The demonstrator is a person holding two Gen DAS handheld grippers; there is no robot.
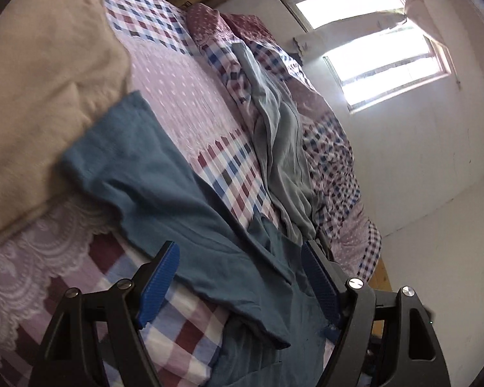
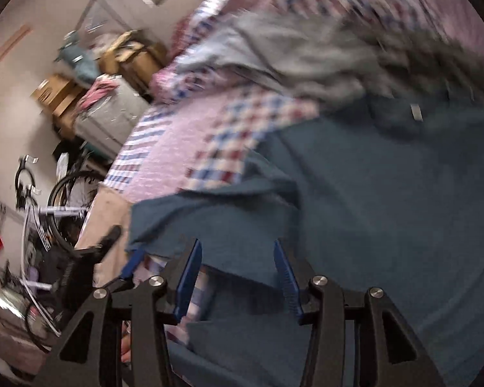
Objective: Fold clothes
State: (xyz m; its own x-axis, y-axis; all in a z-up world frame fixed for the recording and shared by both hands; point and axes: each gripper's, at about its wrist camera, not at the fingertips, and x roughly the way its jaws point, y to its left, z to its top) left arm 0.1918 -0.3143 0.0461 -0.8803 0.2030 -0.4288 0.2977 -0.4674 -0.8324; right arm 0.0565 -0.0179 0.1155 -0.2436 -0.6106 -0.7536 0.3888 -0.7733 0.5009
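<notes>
Left wrist view, left to right: one cream blanket (image 1: 45,96) heaped at the far left of the bed (image 1: 177,87), which wears a pink dotted and checked cover. One teal garment (image 1: 164,193) spread flat across the cover, a sleeve reaching toward the blanket, the body running down between the fingers. Left claw (image 1: 240,285) spread wide, both blue pads (image 1: 159,285) apart, the cloth passing between them without being pinched. Next over, one grey garment (image 1: 280,148) lying crumpled in a long ridge on the rumpled checked quilt (image 1: 332,148). Far right, one window (image 1: 387,51) of two bright panes in a white wall.

Right wrist view, blurred by motion, left to right: one bicycle (image 2: 58,213) by the wall, three or so cardboard boxes (image 2: 61,96) stacked behind it. Other claw visible at lower left edge, black with a blue tip. Right claw (image 2: 235,277) also wide, a folded edge of the teal garment lying between its two pads, not gripped. Same grey garment (image 2: 306,61) bunched above the teal one, touching its upper edge.
</notes>
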